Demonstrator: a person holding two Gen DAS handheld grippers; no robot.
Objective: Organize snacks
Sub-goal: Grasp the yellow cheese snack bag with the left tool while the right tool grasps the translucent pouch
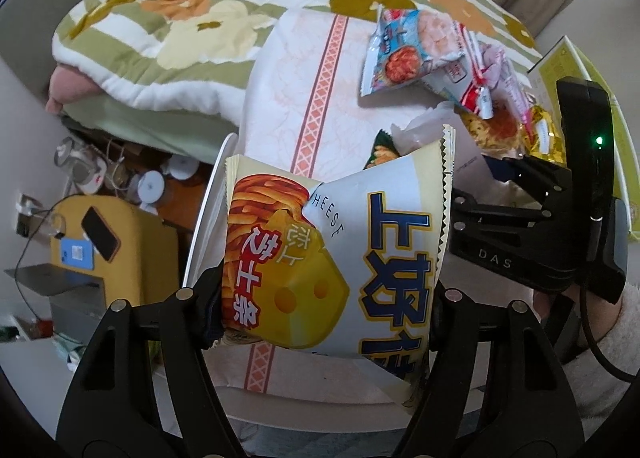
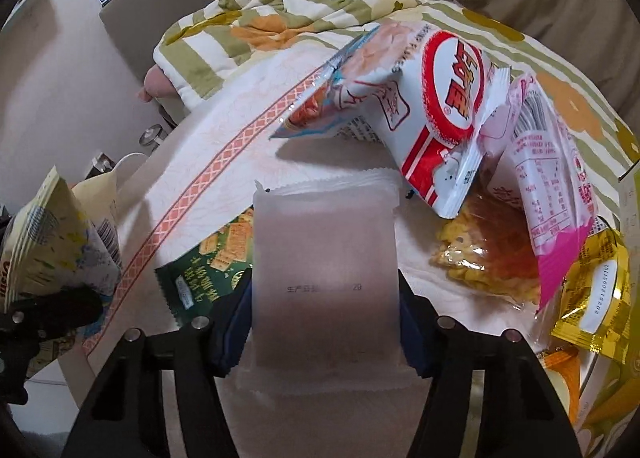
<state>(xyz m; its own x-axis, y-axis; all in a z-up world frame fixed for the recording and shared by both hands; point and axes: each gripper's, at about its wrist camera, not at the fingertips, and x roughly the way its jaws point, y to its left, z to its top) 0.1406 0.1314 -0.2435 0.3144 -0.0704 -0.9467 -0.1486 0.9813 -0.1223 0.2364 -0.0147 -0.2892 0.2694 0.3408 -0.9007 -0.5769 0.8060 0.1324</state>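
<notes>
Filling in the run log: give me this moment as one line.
left gripper: shut on cheese snack bag | right gripper: shut on frosted white packet | snack pile: on table

The cheese-stick bag (image 1: 336, 254) is pale cream with blue lettering and a yellow cheese wedge. The frosted packet (image 2: 325, 278) is translucent white. The quilt (image 1: 192, 14) shows green-and-white stripes with orange flowers. The surface (image 1: 320, 98) cloth is white, banded in pink lattice.

"CHEESE" on cheese-stick bag (image 1: 332, 254); "DAS" on hand-held gripper (image 1: 496, 260)
</notes>
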